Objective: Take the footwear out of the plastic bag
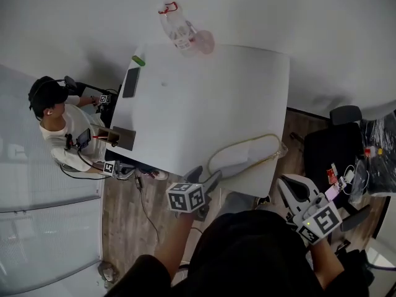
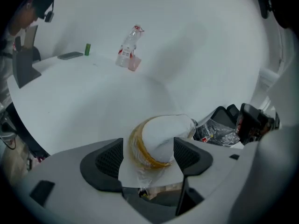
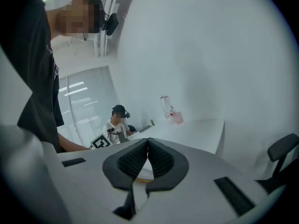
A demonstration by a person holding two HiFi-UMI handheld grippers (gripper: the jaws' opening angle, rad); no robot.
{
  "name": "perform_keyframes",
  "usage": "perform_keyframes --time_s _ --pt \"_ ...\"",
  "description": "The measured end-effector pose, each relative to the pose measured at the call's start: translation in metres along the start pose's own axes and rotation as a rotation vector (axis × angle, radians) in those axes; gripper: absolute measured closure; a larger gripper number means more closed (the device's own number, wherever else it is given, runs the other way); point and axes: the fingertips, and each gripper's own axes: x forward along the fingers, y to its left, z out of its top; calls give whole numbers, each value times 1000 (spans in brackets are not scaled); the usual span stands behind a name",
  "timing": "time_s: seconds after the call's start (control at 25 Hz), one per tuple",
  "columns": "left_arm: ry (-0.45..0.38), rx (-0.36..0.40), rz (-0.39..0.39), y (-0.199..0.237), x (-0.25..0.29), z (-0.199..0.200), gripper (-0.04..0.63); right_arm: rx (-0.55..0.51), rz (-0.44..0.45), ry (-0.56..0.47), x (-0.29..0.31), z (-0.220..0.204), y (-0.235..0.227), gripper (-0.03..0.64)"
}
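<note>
A white slipper [image 1: 238, 156] with a tan sole edge lies in a thin clear plastic bag [image 1: 276, 148] at the near edge of the white table [image 1: 204, 91]. My left gripper [image 1: 204, 178] stands open at the slipper's near end. In the left gripper view the slipper [image 2: 159, 139] and crinkled bag film [image 2: 140, 176] sit between the spread jaws of that gripper [image 2: 148, 155]. My right gripper [image 1: 288, 187] hangs off the table's near right corner, shut and empty. In its own view the right gripper [image 3: 148, 157] shows its pads pressed together, with a sliver of the slipper [image 3: 142, 174] below.
At the table's far edge stand a clear bottle [image 1: 179, 30] and a pink cup [image 1: 203, 41]. A phone [image 1: 130, 82] and a small green item [image 1: 138, 60] lie at the left edge, where a person [image 1: 59, 119] sits. A black chair [image 1: 337, 144] stands right.
</note>
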Motion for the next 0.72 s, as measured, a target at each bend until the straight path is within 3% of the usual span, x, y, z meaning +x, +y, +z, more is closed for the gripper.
perform_keyframes --time_s 0.24,0.52,0.6,0.72 --pt "64 -67 -115 0 22 -2 267 -11 -30 54 30 -3 -12 598" --pt "108 -75 -145 6 27 -1 268 -25 -86 74 36 -6 -32 598" --pt "101 -31 -143 9 19 4 267 -25 -102 71 33 -3 -44 598" --pt "104 179 -157 4 11 22 267 -24 -107 67 31 1 -57 598"
